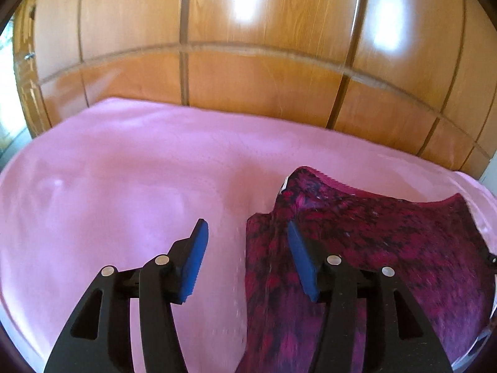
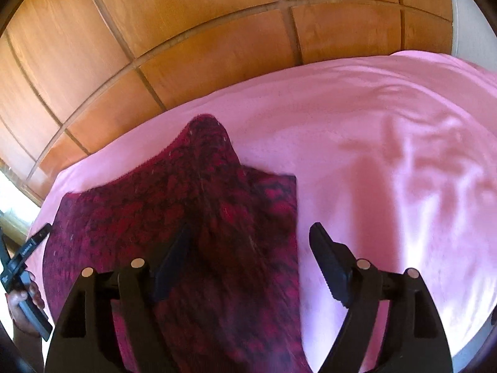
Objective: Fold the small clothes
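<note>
A small knitted garment in dark red and black (image 1: 372, 248) lies on the pink sheet (image 1: 124, 171). It also shows in the right wrist view (image 2: 192, 211), with one corner pointing away from me. My left gripper (image 1: 245, 233) is open and empty; its right blue-padded finger is over the garment's left edge, its left finger over bare sheet. My right gripper (image 2: 251, 239) is open and empty; its left finger is over the garment, its right finger over bare sheet beside the garment's right edge.
A wooden panelled wall (image 1: 248, 62) stands right behind the pink surface. The left hand-held gripper and the hand holding it (image 2: 21, 286) show at the left edge of the right wrist view. Bare pink sheet stretches to the right (image 2: 403, 171).
</note>
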A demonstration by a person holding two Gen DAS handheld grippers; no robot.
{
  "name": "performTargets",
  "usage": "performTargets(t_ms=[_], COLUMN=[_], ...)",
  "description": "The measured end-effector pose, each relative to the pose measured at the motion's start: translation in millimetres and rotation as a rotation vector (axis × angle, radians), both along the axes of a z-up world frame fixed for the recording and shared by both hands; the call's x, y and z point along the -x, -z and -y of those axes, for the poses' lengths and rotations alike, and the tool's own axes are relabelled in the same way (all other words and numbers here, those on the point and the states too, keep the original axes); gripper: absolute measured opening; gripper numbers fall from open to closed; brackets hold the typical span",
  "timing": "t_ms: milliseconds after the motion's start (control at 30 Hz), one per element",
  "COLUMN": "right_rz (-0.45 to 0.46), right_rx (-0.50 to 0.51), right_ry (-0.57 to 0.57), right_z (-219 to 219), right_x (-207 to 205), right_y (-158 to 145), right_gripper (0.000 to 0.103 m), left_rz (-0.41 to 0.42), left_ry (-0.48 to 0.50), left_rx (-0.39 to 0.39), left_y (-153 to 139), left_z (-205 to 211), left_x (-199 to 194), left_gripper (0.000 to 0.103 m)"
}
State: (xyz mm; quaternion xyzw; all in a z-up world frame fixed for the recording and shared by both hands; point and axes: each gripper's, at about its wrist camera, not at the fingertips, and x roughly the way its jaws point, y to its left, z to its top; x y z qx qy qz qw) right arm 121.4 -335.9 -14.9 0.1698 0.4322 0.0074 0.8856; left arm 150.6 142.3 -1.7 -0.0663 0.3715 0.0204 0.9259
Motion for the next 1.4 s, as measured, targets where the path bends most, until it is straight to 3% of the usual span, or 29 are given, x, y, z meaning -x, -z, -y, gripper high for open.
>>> performTargets(t_ms=[200, 333, 500, 667, 700, 833, 1033, 1200, 1400], right_rz=[-0.028, -0.032, -0.057, -0.082, -0.084, -0.090, -0.090, -0.058, 0.055], right_rx=[-0.205, -0.271, -0.278, -0.301, -0.293, -0.260, -0.258, -0.271, -0.302], right_ry=[-0.060, -0.079, -0.105, -0.145, -0.148, -0.176, -0.172, -0.173, -0.266], right_z=[11.3, 7.1, 8.9, 10.9, 13.0, 2.7, -7.5, -12.7, -50.3], right_x=[42.3, 59.6, 63.3, 57.1, 55.4, 55.3, 52.7, 57.0, 52.1], right_y=[19.3, 28.2, 32.8, 35.5, 35.0, 29.1, 14.4, -7.4, -59.0], right_gripper=[0.079, 0.080, 0.082, 0.083, 0.081, 0.057, 0.039, 0.032, 0.025], left_rz=[0.042, 0.033, -0.009, -0.024, -0.026, -0.027, -0.028, -0.030, -0.034], left_ry=[0.083, 0.171, 0.266, 0.274, 0.275, 0.281, 0.276, 0.274, 0.276], left_rx=[0.077, 0.116, 0.086, 0.038, 0.033, 0.020, 0.023, 0.036, 0.062], left_y=[-10.8, -8.6, 7.2, 18.3, 19.0, 21.5, 23.6, 24.7, 25.6], left_z=[16.0, 46.2, 87.3, 105.0, 105.7, 106.1, 107.9, 108.2, 105.2], left_x=[55.3, 75.3, 74.8, 74.3, 76.0, 72.8, 72.5, 73.5, 71.8], left_gripper=[0.052, 0.052, 0.052, 0.052, 0.052, 0.052, 0.052, 0.052, 0.052])
